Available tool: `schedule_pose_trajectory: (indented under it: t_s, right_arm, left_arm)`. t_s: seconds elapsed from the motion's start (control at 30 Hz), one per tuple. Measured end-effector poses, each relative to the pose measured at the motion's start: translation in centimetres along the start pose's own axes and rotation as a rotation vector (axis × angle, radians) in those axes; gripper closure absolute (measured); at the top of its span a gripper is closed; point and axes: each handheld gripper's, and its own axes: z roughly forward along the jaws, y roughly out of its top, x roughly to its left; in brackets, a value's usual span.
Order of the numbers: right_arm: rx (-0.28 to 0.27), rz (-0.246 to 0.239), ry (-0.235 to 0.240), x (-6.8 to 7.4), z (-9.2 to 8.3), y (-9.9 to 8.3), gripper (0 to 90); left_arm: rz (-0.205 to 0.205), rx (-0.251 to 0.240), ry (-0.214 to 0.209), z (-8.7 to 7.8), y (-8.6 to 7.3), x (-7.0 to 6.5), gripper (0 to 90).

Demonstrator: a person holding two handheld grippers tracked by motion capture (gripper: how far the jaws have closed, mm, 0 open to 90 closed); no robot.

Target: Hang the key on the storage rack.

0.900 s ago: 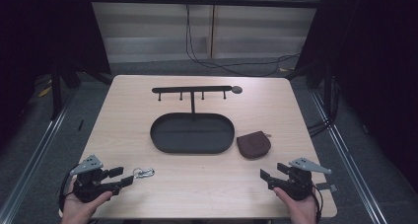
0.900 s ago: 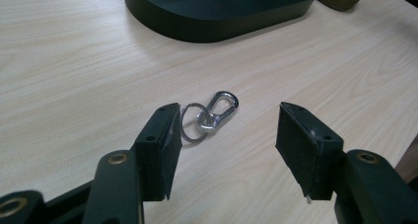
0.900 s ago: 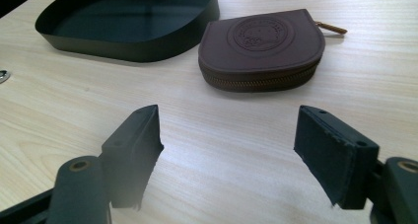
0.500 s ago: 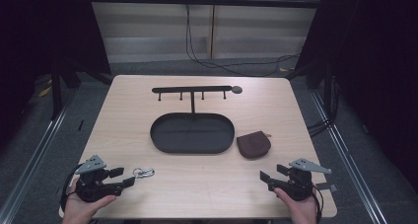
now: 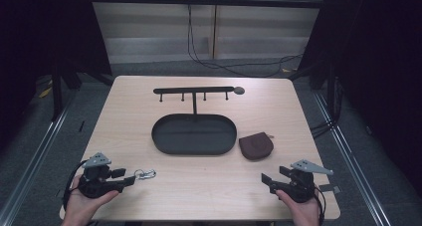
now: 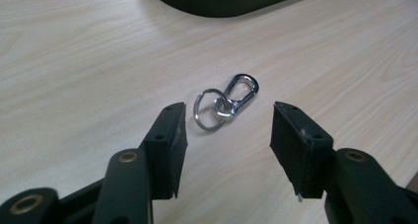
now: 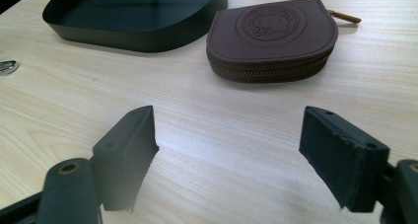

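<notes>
A silver key ring with a snap hook [image 6: 224, 105] lies flat on the wooden table [image 5: 199, 186], near its front left [image 5: 144, 174]. My left gripper [image 6: 229, 123] is low over the table just short of it, jaws open, with nothing between the pads; in the high view the left gripper [image 5: 127, 176] points right at the ring. A brown zipped coin pouch [image 7: 273, 36] rests right of the black oval tray [image 5: 161, 136]. My right gripper [image 7: 229, 130] stands open some way in front of the pouch [image 5: 255, 146], at the front right [image 5: 267, 179].
A black hanger rack with several pegs [image 5: 194, 90] stands behind the tray, with a small dark disc [image 5: 239, 90] at its right end. The tray's wall [image 7: 133, 36] shows left of the pouch. Hands hold both grippers at the table's front edge.
</notes>
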Motion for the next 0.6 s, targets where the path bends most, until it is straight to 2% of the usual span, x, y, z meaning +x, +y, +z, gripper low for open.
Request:
schedule_pose_trajectory:
  t_s: [0.1, 0.13, 0.27, 0.37, 0.4, 0.43, 0.47, 0.53, 0.57, 0.6]
  right_arm:
    - [0.002, 0.0, 0.008, 0.0, 0.0, 0.0, 22.9]
    - [0.003, 0.001, 0.01, 0.0, 0.0, 0.0, 22.9]
    - [0.012, 0.001, 0.013, 0.0, 0.1, 0.0, 22.9]
    - [0.021, 0.006, 0.016, 0.1, 0.2, 0.0, 23.0]
    - [0.019, 0.003, 0.022, 0.1, 0.2, 0.0, 22.9]
    - [0.016, 0.002, 0.025, 0.1, 0.2, 0.0, 22.7]
    - [0.01, 0.0, 0.028, 0.1, 0.1, 0.0, 22.6]
    - [0.009, 0.0, 0.03, 0.1, 0.1, 0.0, 22.4]
    - [0.014, -0.002, 0.031, 0.1, 0.1, 0.0, 22.1]
    - [0.014, -0.002, 0.031, 0.1, 0.1, 0.0, 22.1]
  left_arm:
    - [0.03, 0.041, 0.0, 0.0, 1.0, 0.3, 52.0]
    - [0.029, 0.039, -0.001, -0.1, 1.3, 0.3, 52.0]
    - [0.084, 0.105, -0.002, -0.4, 2.5, 0.2, 45.7]
    - [0.095, 0.127, 0.01, -0.2, 3.0, 0.1, 43.8]
    - [0.091, 0.135, 0.008, -0.1, 3.2, 0.0, 43.8]
    - [0.106, 0.162, 0.004, 0.3, 3.5, 0.0, 43.8]
    - [0.119, 0.173, 0.019, 0.5, 3.6, 0.0, 43.4]
    - [0.141, 0.2, 0.011, 1.0, 3.8, 0.2, 41.5]
    - [0.15, 0.222, 0.028, 1.3, 4.0, 0.2, 41.8]
    - [0.15, 0.222, 0.028, 1.3, 4.0, 0.2, 40.4]
